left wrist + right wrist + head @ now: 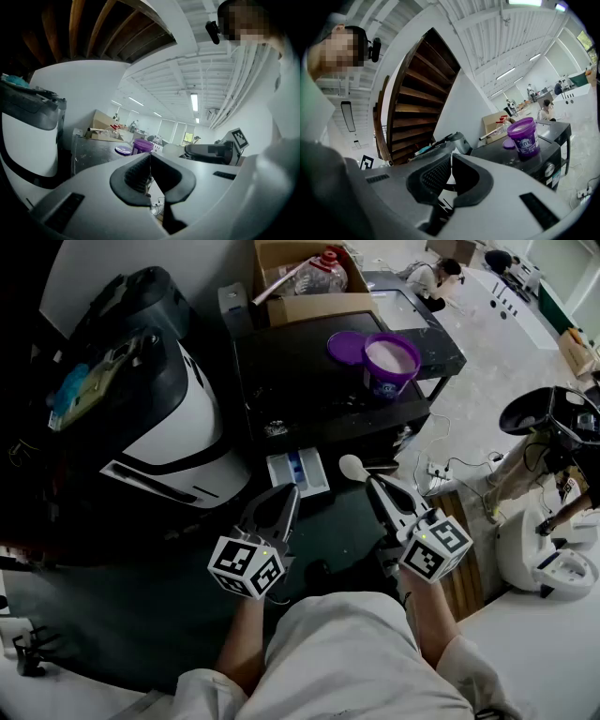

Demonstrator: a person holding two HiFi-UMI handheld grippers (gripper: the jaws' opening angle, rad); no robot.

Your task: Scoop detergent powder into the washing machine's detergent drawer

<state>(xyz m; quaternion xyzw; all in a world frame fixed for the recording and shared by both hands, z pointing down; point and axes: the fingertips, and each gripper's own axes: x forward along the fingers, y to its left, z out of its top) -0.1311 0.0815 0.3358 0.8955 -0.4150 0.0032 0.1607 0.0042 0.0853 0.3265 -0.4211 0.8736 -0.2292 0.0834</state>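
Note:
A purple detergent tub stands open on the dark washing machine top, showing white powder, with its lid lying beside it. Below the machine's front, the white detergent drawer is pulled out and has a blue compartment. My right gripper is shut on the handle of a white scoop, held right of the drawer. My left gripper hangs shut and empty just below the drawer. The left gripper view shows the tub and scoop. The right gripper view shows the tub; the scoop is hidden behind the jaws.
A large black-and-white appliance fills the left. A cardboard box holding a plastic bottle sits behind the machine. Cables and a power strip lie on the floor to the right, near a white machine. A person crouches far back.

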